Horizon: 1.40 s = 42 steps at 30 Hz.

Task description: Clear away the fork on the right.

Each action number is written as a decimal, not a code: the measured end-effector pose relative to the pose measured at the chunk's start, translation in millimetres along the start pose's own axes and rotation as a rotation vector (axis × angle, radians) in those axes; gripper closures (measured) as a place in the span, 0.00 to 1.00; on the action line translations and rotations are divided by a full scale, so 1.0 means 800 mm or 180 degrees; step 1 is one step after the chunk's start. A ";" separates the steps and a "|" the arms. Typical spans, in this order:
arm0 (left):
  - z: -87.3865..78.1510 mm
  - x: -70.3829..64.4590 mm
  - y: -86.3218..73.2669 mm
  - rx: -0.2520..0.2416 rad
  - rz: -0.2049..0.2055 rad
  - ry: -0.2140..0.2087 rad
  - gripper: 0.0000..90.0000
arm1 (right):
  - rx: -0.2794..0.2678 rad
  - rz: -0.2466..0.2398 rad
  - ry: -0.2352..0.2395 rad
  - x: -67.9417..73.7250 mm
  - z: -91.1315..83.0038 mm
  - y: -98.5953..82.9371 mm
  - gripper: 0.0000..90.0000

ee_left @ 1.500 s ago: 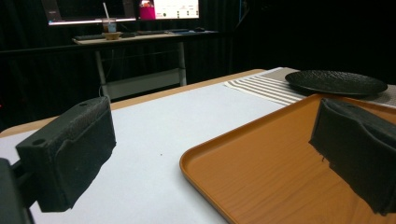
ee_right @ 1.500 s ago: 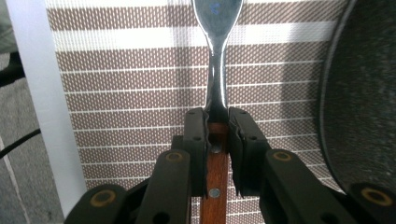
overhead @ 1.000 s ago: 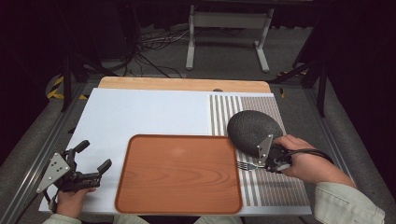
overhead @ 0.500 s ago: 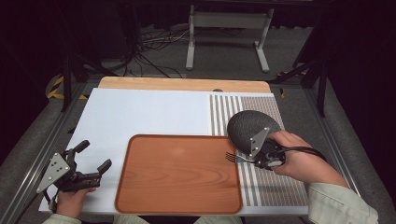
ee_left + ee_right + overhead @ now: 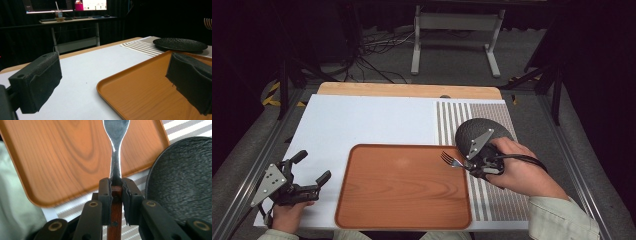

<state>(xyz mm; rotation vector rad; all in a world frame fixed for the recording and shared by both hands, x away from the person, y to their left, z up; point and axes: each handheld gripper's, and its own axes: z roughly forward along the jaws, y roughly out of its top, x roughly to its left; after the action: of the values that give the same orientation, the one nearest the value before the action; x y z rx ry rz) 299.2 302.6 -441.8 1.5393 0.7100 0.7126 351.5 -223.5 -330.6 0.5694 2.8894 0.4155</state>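
The fork (image 5: 115, 147) has a shiny steel neck and a reddish-brown wooden handle.

A lab or recording studio is suggested rather than a home. The table (image 5: 362, 120) is covered with a plain white board, edged by metal rails (image 5: 242, 165), and surrounded by dark, black-draped space. Loose cables (image 5: 372, 47) are seen on the grey floor (image 5: 522, 55) behind it, beside the white legs of a stand (image 5: 457, 30). In the left gripper view, a desk (image 5: 75, 20) with lit monitors (image 5: 65, 5) is seen in the dark background. A striped placemat (image 5: 492, 200) and wooden tray (image 5: 404, 187) are laid out as props.
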 end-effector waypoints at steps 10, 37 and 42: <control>0.000 0.000 0.000 -0.0008 -0.0001 0.0005 0.01 | 0.0005 0.0422 -0.0007 0.011 0.009 0.023 0.87; -0.001 0.001 0.000 -0.0013 -0.0011 0.0001 0.01 | 0.0099 0.1112 0.0202 0.034 0.042 0.066 0.87; -0.001 0.001 0.000 -0.0008 -0.0010 -0.0004 0.01 | 0.0138 0.1194 0.0235 0.037 0.049 0.072 0.87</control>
<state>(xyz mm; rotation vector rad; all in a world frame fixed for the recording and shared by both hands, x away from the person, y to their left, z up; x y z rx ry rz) 299.2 303.3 -441.6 1.5361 0.7101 0.7098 352.6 -151.6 -353.3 1.1328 2.8628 0.4301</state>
